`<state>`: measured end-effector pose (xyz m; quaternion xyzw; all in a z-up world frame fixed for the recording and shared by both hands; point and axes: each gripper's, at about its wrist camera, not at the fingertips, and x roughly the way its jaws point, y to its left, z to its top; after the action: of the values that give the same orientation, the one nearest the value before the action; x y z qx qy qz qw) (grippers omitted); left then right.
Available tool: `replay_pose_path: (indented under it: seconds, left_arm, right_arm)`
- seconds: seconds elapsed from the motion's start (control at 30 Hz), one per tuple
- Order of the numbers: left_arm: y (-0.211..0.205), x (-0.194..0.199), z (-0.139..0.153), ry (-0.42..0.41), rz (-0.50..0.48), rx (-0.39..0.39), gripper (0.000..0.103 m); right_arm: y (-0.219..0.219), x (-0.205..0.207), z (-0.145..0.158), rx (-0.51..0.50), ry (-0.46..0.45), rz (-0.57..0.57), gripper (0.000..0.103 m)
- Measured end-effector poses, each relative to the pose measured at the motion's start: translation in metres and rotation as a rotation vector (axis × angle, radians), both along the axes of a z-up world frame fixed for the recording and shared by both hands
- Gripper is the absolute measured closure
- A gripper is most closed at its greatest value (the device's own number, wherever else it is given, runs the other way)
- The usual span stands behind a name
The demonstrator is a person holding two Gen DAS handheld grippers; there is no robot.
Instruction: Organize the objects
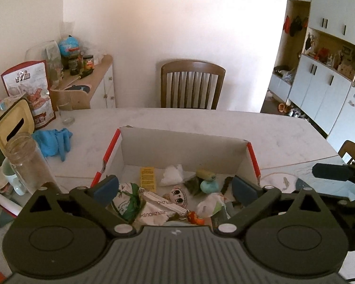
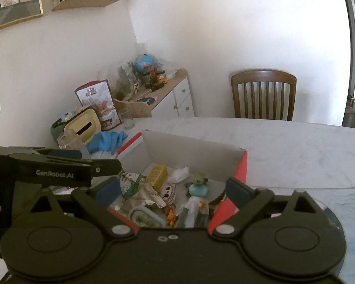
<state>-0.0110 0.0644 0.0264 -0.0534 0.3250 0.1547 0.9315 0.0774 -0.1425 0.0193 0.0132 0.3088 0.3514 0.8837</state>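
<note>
Brimming with wrappers and small toys, the red-edged white cardboard box (image 1: pixel 182 149) sits below both released, empty grippers, left (image 1: pixel 175 188) and right (image 2: pixel 172 190).

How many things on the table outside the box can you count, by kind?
Blue gloves: 1 heap
Clear jars: 1
Tissue boxes with a beige lid: 1
Red and white snack bags: 1
Drinking glasses: 1
Total: 5, all left of the box on the table.
</note>
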Motion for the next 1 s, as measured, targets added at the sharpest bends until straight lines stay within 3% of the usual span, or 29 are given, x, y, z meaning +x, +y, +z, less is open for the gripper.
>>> replay_pose_path:
  seconds: [0.63,1.0]
  left_arm:
    - [-0.01,-0.014,-0.006,0.009,0.006,-0.006,0.0]
    - [-0.009,-0.012,-0.008,0.008,0.02,-0.01,0.0]
  right_arm:
    - [-0.013,-0.024,0.009,0.032,-0.05,-0.022,0.003]
    - [-0.018,-0.028,0.004,0.041,-0.025,-0.055,0.003]
